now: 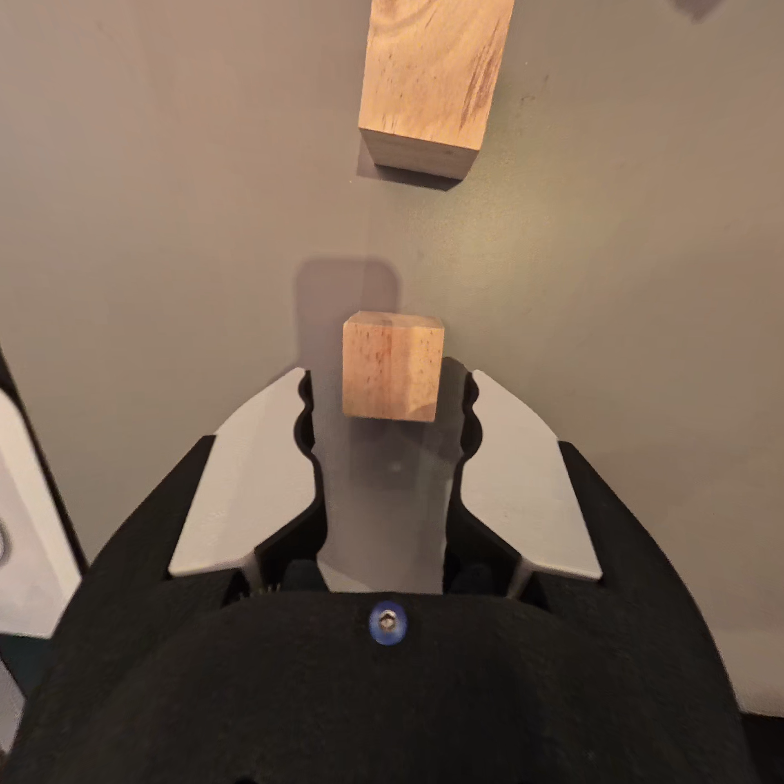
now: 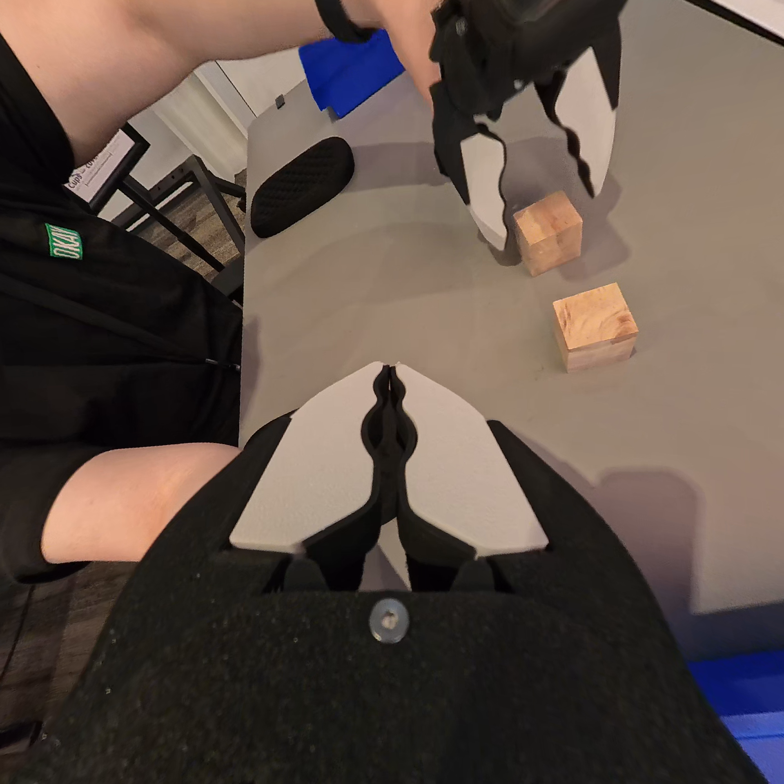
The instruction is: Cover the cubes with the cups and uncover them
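Bench [image 2: 382, 297]: grey, matt, carries everything below.

Right tool [image 2: 389, 367]: mine, near edge of the bench, clenched tip to tip, holding nothing.

Left tool [image 1: 389, 375]: mine, pointed down at the bench, jaws standing apart either side of cube 1. A faint clear shape lies between them. Whether they grip it I cannot tell.

Cube 2 [image 1: 428, 85]: bare wood, uncovered, just beyond cube 1 in the left wrist view, apart from it.

Cube 1 [image 1: 392, 369]: bare wood, on the bench, directly under the left tool.

Cup [image 1: 382, 509]: possibly that clear shape. If so, it hangs over or around cube 1. No other cup in view.

Handling, my estimate: a clear cup is likely light, thin-walled and slick, and easily crushed, so I would take it by the side wall about halfway up with a gentle squeeze. The cubes are solid and stiff, but probably light enough for a rim to nudge them, so lower it squarely.
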`<state>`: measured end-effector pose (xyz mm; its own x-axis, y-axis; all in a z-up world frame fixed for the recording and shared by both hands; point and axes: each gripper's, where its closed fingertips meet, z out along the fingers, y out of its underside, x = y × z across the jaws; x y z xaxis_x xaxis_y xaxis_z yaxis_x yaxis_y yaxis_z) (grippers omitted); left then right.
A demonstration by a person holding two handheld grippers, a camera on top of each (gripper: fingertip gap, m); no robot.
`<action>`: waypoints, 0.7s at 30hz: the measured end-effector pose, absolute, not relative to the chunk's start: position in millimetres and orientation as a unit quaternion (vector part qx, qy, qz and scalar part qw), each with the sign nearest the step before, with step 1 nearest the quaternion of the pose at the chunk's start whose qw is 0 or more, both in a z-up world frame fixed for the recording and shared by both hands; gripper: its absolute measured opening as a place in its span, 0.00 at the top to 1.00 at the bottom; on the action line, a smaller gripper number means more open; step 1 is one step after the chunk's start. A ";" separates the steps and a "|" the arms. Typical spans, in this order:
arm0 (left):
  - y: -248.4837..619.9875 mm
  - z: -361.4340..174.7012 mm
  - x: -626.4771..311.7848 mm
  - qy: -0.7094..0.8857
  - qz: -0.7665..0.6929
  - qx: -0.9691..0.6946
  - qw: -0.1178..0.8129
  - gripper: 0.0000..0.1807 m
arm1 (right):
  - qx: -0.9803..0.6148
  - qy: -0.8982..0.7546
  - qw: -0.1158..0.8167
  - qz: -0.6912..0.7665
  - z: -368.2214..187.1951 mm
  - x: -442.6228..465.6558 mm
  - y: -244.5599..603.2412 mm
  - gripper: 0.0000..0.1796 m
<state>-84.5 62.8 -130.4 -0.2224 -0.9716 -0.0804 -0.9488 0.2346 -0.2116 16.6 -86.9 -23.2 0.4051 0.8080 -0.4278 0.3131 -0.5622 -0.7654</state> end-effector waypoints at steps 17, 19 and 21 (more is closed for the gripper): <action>146.5 51.2 -501.0 0.426 0.073 -0.861 0.269 0.67 | -0.793 -0.354 0.283 0.407 -30.5 12.8 -82.1 0.98; 151.5 26.6 -567.7 0.334 0.098 -0.903 0.253 0.70 | -0.795 -0.350 0.281 0.409 -31.8 14.1 -80.9 0.98; 153.1 -2.4 -611.2 0.255 0.091 -0.933 0.235 0.72 | -0.796 -0.346 0.279 0.411 -33.0 15.1 -79.9 0.98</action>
<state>-611.2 153.1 -2.4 0.8534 -0.4333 -0.2898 -0.5189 -0.7593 -0.3928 15.1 -79.9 -33.0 0.4224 0.7805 -0.4609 0.3226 -0.6046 -0.7283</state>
